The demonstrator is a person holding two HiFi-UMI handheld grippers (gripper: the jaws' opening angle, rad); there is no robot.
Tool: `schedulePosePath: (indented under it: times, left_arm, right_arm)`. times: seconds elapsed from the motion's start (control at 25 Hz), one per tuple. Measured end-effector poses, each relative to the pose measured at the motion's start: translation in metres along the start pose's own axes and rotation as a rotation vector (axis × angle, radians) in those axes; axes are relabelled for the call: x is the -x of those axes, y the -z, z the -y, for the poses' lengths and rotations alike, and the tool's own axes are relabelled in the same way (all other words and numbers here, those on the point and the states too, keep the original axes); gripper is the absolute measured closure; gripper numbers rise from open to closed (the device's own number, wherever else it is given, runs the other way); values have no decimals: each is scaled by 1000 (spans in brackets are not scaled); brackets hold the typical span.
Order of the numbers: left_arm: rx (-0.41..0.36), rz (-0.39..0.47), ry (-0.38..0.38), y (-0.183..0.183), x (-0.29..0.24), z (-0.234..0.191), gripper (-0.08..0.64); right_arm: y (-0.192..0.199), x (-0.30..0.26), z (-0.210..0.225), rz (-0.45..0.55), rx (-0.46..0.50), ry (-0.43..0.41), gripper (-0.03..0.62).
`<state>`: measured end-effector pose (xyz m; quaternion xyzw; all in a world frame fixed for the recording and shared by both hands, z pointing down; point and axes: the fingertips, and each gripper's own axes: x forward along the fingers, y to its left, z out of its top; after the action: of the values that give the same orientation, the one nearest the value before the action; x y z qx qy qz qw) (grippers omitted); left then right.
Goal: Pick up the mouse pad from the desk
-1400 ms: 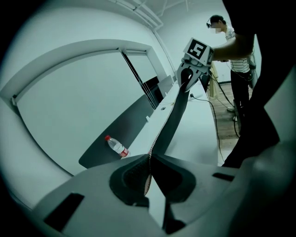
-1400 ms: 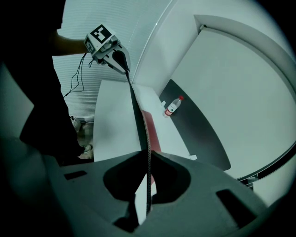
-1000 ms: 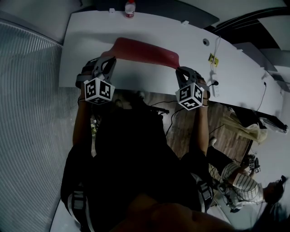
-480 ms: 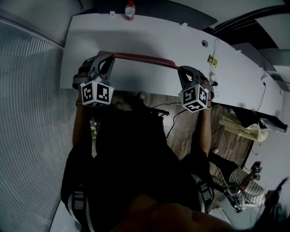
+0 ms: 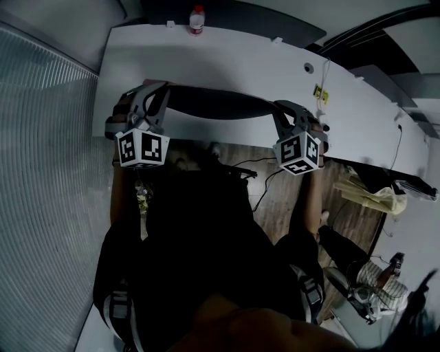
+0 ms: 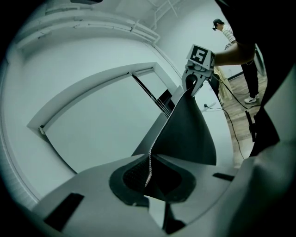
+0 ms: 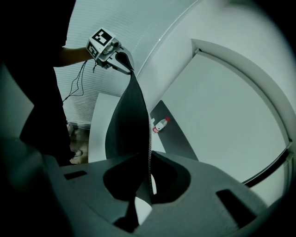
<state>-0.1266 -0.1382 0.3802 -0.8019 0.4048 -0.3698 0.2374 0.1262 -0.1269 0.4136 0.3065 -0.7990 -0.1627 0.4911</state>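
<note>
The mouse pad point(image 5: 213, 103) hangs stretched between my two grippers above the white desk point(image 5: 240, 62), its dark underside toward the head view. My left gripper point(image 5: 159, 91) is shut on the pad's left end and my right gripper point(image 5: 280, 108) is shut on its right end. In the left gripper view the pad point(image 6: 185, 129) runs edge-on from the jaws of the left gripper point(image 6: 148, 178) up to the right gripper point(image 6: 196, 69). In the right gripper view the pad point(image 7: 127, 125) runs from the right gripper point(image 7: 149, 185) to the left gripper point(image 7: 111, 51).
A small bottle with a red cap point(image 5: 197, 17) stands at the desk's far edge, also seen as the bottle point(image 7: 160, 124) in the right gripper view. A white cable and plug point(image 5: 323, 96) lie on the desk's right part. Another person point(image 5: 375, 282) crouches on the floor at lower right.
Both grippers have risen with the mouse pad. The pad has come up off the desk and tipped, so its red top no longer shows and its dark underside faces the head view.
</note>
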Motion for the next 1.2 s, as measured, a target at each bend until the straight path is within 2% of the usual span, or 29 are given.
schedulePosePath:
  times: [0.68,1.04,1.2]
  left_arm:
    - [-42,96,-164,-42,51,-42,546]
    - [-75,134,-242,-61,81,-50,546]
    - [-82,136,-250,-62,88,-48,546]
  right_arm:
    - [-39,55,24,79,18,153,580]
    - [-53,88,25,115,28,215,578]
    - [-55,93,21,120,32,229,578]
